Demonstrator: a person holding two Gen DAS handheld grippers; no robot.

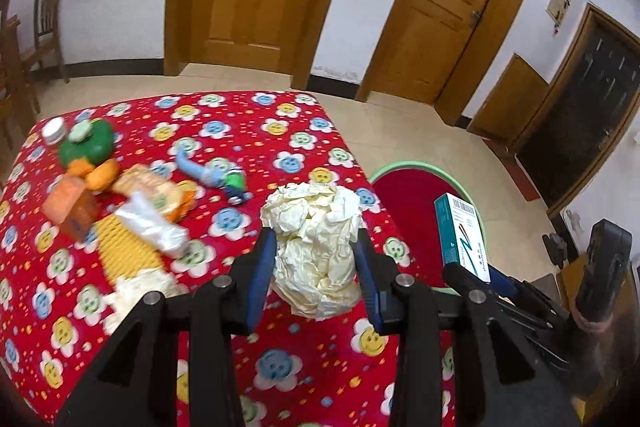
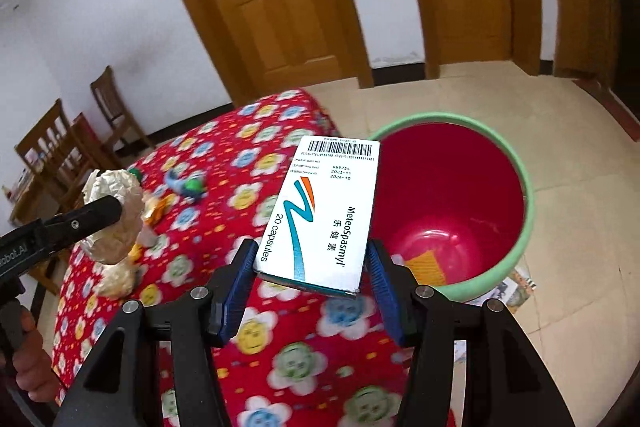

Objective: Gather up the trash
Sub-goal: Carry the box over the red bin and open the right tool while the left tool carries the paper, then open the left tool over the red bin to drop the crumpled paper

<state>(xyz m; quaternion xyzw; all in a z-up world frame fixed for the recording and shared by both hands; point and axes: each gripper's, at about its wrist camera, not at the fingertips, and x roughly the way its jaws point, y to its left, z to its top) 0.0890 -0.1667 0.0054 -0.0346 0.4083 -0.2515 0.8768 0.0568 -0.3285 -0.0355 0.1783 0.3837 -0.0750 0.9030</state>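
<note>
A crumpled paper ball (image 1: 316, 247) is clamped between the blue pads of the left gripper (image 1: 316, 239), held above the near right part of the red flowered table (image 1: 248, 131). Over on the right, a medicine box (image 2: 324, 211) is pinched by the right gripper (image 2: 314, 255), raised at the table edge, just left of the bin (image 2: 516, 163). An orange scrap (image 2: 426, 265) is seen at the bin's bottom. More litter (image 1: 132, 203) is scattered on the table's left side, blurred.
</note>
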